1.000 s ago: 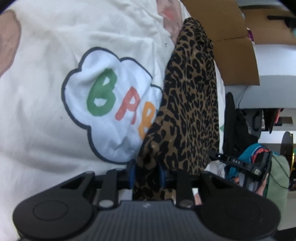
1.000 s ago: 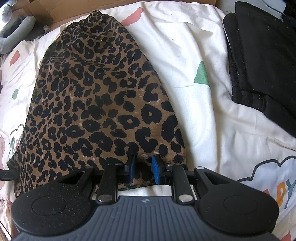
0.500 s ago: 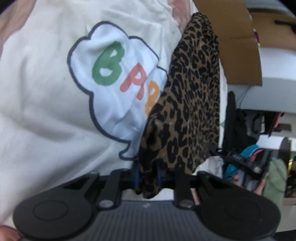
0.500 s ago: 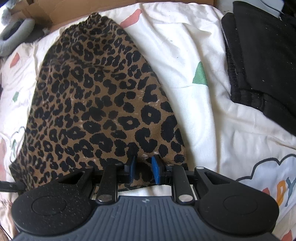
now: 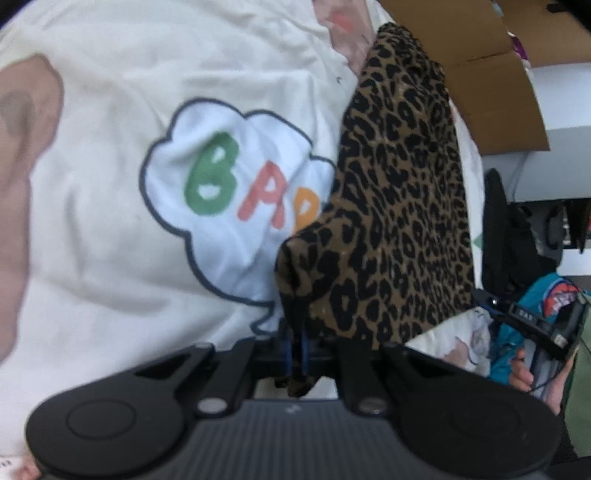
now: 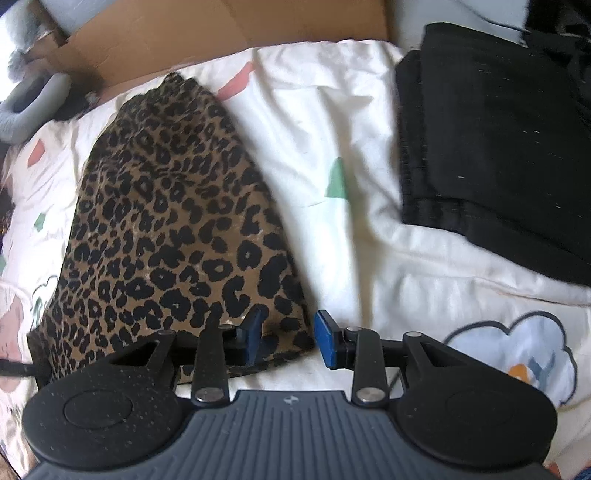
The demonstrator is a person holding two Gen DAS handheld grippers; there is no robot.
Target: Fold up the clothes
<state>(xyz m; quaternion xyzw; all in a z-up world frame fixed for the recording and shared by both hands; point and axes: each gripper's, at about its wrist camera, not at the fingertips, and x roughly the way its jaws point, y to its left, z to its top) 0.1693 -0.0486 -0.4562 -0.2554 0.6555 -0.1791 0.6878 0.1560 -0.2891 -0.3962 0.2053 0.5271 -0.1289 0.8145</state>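
A leopard-print garment (image 6: 166, 221) lies lengthwise on a white printed bedsheet (image 6: 332, 129). In the left wrist view my left gripper (image 5: 298, 343) is shut on the garment's near corner (image 5: 295, 280), which hangs lifted off the sheet. In the right wrist view my right gripper (image 6: 290, 338) sits over the garment's other near corner. Its jaws are opening, its blue pads (image 6: 327, 341) stand apart, and the cloth edge lies slack between them, not pinched.
Folded black clothes (image 6: 498, 147) lie on the sheet to the right. Cardboard (image 6: 221, 33) stands beyond the bed's far edge, with a grey ring-shaped cushion (image 6: 29, 103) at far left. A cloud print with coloured letters (image 5: 229, 206) marks the sheet beside the garment.
My left gripper's pads have closed on the garment corner and lifted it. My right gripper's pads, earlier close together around the hem, have spread wide and let the cloth go.
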